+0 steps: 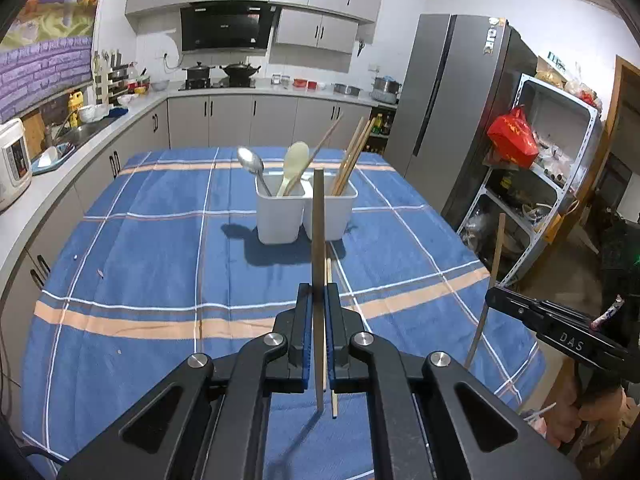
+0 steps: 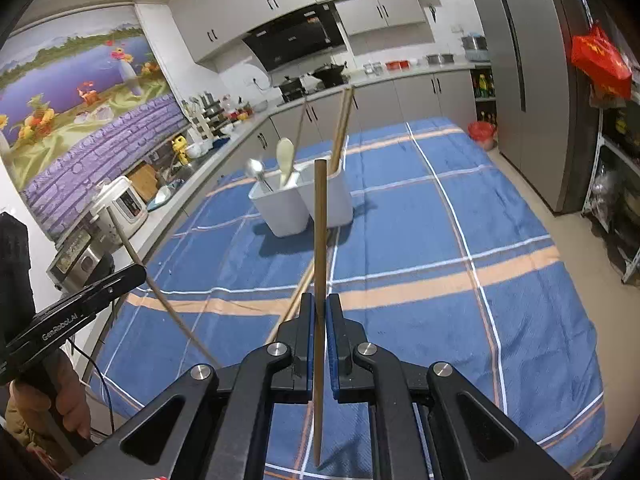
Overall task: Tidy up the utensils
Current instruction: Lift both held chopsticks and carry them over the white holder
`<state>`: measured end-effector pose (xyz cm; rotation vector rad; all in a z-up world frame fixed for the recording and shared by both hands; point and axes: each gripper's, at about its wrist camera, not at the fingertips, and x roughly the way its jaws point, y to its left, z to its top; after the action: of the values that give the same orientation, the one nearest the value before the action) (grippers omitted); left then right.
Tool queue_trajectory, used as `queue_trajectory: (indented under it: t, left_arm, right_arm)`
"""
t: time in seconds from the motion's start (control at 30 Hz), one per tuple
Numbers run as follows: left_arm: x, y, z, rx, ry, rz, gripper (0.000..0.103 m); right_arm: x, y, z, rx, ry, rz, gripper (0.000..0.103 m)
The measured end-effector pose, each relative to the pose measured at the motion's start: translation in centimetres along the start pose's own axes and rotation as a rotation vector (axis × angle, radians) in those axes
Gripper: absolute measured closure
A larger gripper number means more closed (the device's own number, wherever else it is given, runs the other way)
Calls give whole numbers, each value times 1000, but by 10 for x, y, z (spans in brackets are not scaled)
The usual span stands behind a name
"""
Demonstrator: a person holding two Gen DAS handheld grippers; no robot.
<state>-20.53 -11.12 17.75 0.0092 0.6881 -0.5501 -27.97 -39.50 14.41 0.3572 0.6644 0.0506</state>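
Note:
A white two-compartment holder (image 1: pixel 306 212) (image 2: pixel 304 204) stands mid-table. Its left compartment holds a metal spoon (image 1: pixel 250 162) and a pale spoon (image 1: pixel 294 160); several chopsticks (image 1: pixel 352 156) lean in the right one. My left gripper (image 1: pixel 318 290) is shut on a brown chopstick (image 1: pixel 319 220) that stands upright above the cloth. My right gripper (image 2: pixel 320 298) is shut on another brown chopstick (image 2: pixel 320 220), also upright. Each gripper shows in the other's view, the right one (image 1: pixel 496 296) and the left one (image 2: pixel 136 272). One more chopstick (image 1: pixel 329 272) (image 2: pixel 294 300) lies on the cloth in front of the holder.
The table wears a blue checked cloth (image 1: pixel 160 260). A kitchen counter with a rice cooker (image 1: pixel 12 156) runs along the left. A grey fridge (image 1: pixel 448 112) and a metal shelf rack (image 1: pixel 540 184) stand to the right of the table.

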Motion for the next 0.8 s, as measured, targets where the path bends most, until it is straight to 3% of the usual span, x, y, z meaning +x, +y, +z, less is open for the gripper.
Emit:
queue_trajectory:
  t: [0.47,0.8]
  left_arm:
    - [-19,10,31,-26,-74,-22,98]
    - [-16,34,107,-41,-174,1,98]
  right_arm:
    - [-15,16,33,-43,-98,5,97]
    - [4,21,102,-41,-210,4,97]
